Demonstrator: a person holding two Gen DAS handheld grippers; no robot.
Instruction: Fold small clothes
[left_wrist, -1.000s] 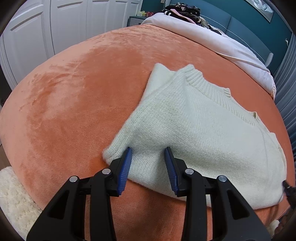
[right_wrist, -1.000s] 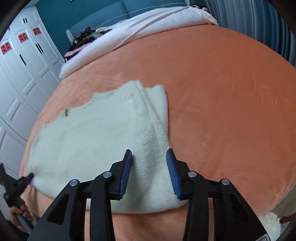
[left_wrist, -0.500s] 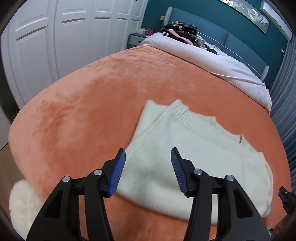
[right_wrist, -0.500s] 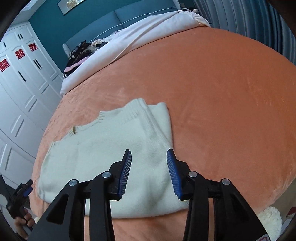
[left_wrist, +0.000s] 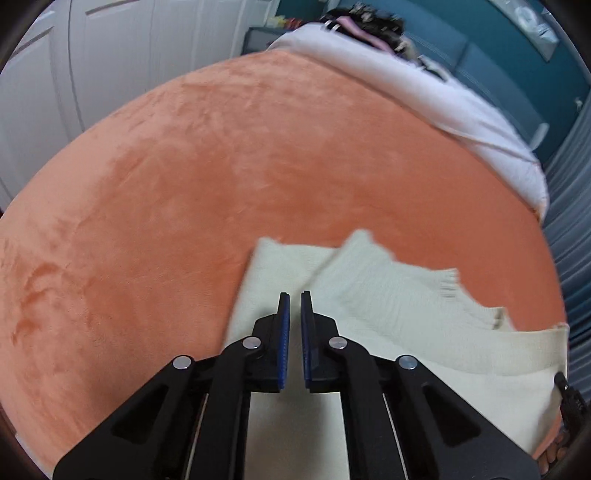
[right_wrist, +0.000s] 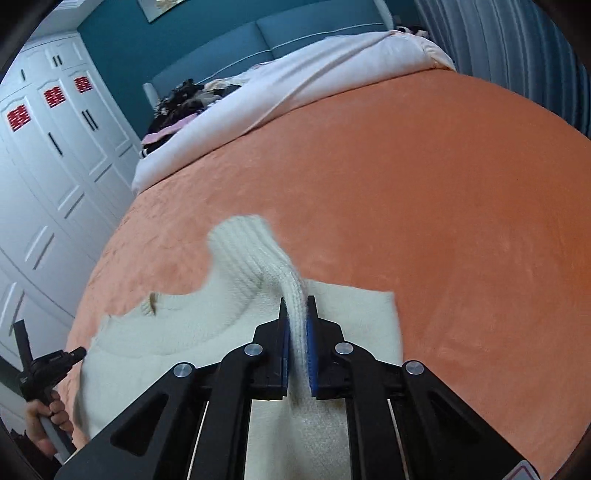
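The sweater (right_wrist: 192, 332), cream knit, lies on the orange blanket (right_wrist: 424, 192) of the bed, near its front edge. The right gripper (right_wrist: 296, 314) is clenched on a ribbed fold of the sweater; its jaws have just been closing, with knit pinched between the blue pads. The left gripper (left_wrist: 294, 306) has also just closed, leaving only a narrow slit between its pads. The pictures do not show whether fabric is caught there. The sweater lies beneath it, with one ribbed edge folded over
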